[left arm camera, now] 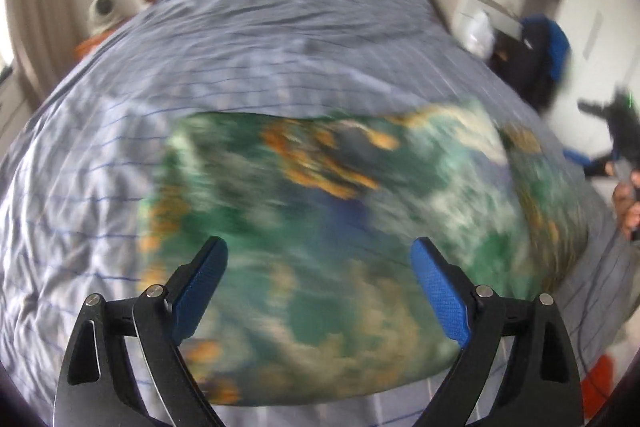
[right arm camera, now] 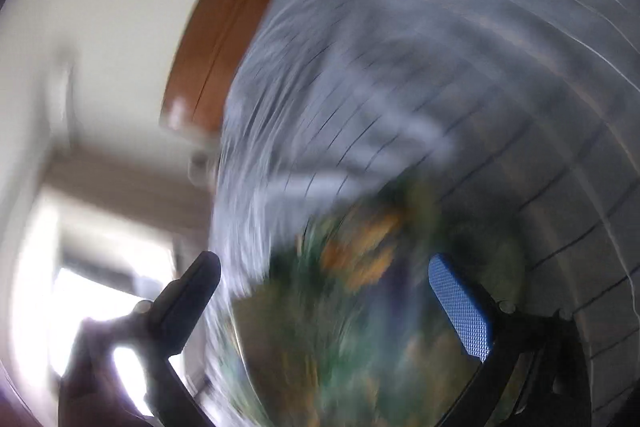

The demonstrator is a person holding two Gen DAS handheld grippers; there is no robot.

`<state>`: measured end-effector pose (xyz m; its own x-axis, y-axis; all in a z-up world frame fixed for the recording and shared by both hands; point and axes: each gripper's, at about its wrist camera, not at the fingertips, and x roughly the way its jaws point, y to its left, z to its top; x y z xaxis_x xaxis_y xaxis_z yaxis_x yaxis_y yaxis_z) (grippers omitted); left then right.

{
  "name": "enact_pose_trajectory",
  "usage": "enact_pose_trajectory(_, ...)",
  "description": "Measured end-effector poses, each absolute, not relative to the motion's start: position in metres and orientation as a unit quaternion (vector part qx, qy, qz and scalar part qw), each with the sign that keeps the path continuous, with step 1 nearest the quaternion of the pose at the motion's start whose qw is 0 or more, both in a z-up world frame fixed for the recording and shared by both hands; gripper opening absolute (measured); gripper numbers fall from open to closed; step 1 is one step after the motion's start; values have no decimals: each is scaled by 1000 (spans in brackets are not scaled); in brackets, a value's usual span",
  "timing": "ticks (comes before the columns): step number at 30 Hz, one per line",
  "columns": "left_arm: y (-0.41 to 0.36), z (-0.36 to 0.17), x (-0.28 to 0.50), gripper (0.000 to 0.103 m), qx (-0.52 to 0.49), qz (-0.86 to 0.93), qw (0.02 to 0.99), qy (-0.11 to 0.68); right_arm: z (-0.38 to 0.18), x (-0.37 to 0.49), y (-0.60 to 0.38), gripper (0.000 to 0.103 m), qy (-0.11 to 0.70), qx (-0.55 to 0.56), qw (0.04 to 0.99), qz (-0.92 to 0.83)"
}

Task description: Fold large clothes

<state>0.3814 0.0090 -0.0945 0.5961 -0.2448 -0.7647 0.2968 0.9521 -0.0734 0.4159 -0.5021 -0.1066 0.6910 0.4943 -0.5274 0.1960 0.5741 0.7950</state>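
- Looking through the left wrist view, we see the patterned garment point(left arm camera: 320, 227), green with orange and cream patches, lying on the striped bedsheet point(left arm camera: 100, 187) as one compact block with a straight far edge; it looks already folded at least once, though blur hides the layers.
- Our left gripper point(left arm camera: 320, 251) hangs above the near part of the garment with its blue pads spread wide and nothing between them.
- In the right wrist view, tilted and heavily smeared, we see the garment point(right arm camera: 360, 327) low in the picture on the bedsheet point(right arm camera: 440, 67), with the wooden headboard point(right arm camera: 232, 27) beyond.
- Our right gripper point(right arm camera: 324, 267) is also spread wide and empty.
- We judge most folding done; whether a final fold or smoothing remains, we cannot tell.
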Motion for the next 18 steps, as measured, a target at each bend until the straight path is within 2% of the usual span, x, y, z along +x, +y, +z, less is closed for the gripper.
enact_pose_trajectory(5,-24,-136,406,94,114,-53,901,415,-119,398,-356,102,468,215,834,199)
enact_pose_trajectory(9,17,-165,447,96,65,31,893,445,-172,406,-333,99,484,62,868,91)
enact_pose_trajectory(13,31,-169,459,99,32,30,886,462,-182,418,-344,100,474,77,875,62)
enact_pose_trajectory(18,40,-147,434,97,24,3,894,448,-157,406,-341,100,458,82,884,55)
